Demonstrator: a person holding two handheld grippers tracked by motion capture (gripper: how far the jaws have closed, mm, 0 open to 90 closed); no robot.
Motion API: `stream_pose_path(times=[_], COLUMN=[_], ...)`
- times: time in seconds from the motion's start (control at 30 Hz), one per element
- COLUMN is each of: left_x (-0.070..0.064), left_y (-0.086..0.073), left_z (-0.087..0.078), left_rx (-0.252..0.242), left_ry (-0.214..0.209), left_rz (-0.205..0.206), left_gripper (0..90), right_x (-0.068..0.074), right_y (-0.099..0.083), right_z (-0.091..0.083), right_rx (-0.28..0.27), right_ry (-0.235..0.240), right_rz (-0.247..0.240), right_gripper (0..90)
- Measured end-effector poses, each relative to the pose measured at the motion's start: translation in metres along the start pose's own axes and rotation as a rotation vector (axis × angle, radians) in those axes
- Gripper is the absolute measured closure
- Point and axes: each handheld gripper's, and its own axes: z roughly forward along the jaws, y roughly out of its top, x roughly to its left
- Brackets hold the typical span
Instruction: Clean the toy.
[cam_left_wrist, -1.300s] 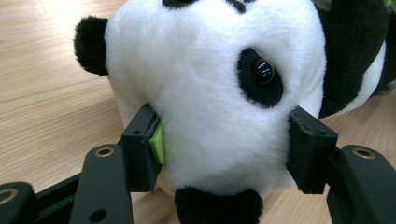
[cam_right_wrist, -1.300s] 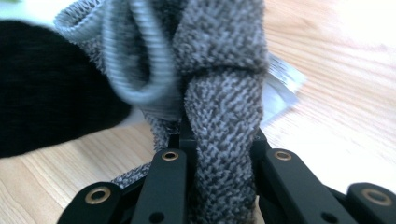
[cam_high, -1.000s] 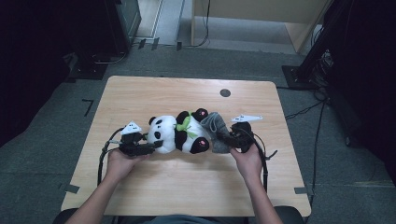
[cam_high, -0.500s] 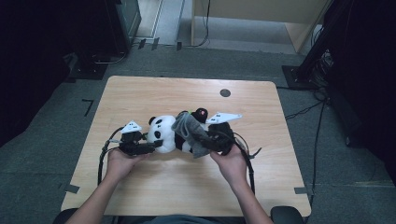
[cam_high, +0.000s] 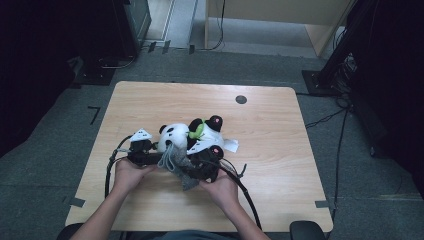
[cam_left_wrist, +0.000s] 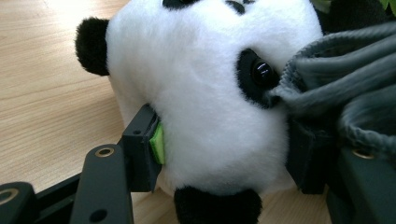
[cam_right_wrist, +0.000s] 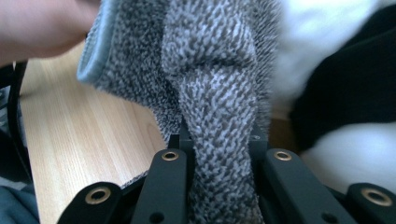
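My left gripper (cam_high: 150, 158) fingers clamped around the toy panda's (cam_left_wrist: 205, 93) head, my right gripper (cam_right_wrist: 219, 154) fingers pinching the grey cloth (cam_right_wrist: 210, 84), both on the wooden surface (cam_high: 280, 150).

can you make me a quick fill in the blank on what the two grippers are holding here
1. The left gripper has its jaws closed around the head of the plush ____.
2. The right gripper pinches a grey ____ between its jaws.
3. The grey cloth drapes against the toy's ____ on the wooden table.

Missing words: panda; cloth; head
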Motion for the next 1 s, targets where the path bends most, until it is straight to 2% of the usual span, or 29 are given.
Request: stream_pose_path(times=[0.2, 0.33, 0.53, 0.63, 0.77, 0.83, 1.0], left_x=[-0.001, -0.004, -0.005, -0.005, -0.005, -0.005, -0.005], left_y=[0.002, 0.002, 0.001, 0.000, 0.000, 0.000, 0.001], left_z=[0.000, -0.001, 0.000, 0.000, 0.000, 0.000, 0.000], left_rx=[0.006, 0.006, 0.012, 0.015, 0.019, 0.019, 0.021], left_ry=[0.001, 0.000, 0.015, 0.020, 0.024, 0.022, 0.019], left_rz=[-0.017, -0.025, 0.003, 0.019, 0.039, 0.035, 0.032], left_gripper=[38.6, 39.2, 41.6, 43.0, 44.6, 44.8, 44.8], right_x=[0.005, 0.011, 0.005, -0.004, -0.015, -0.021, -0.027], right_y=[0.001, 0.008, 0.010, 0.005, -0.002, -0.005, -0.014], right_z=[0.029, 0.043, 0.057, 0.051, 0.035, 0.026, 0.009], right_rx=[0.078, 0.101, 0.115, 0.112, 0.114, 0.112, 0.118], right_ry=[0.025, 0.010, -0.010, -0.022, -0.075, -0.105, -0.157], right_rz=[-0.031, -0.065, -0.042, -0.009, 0.019, 0.033, 0.021], right_gripper=[78.0, 78.0, 77.9, 78.0, 77.9, 78.0, 78.2])
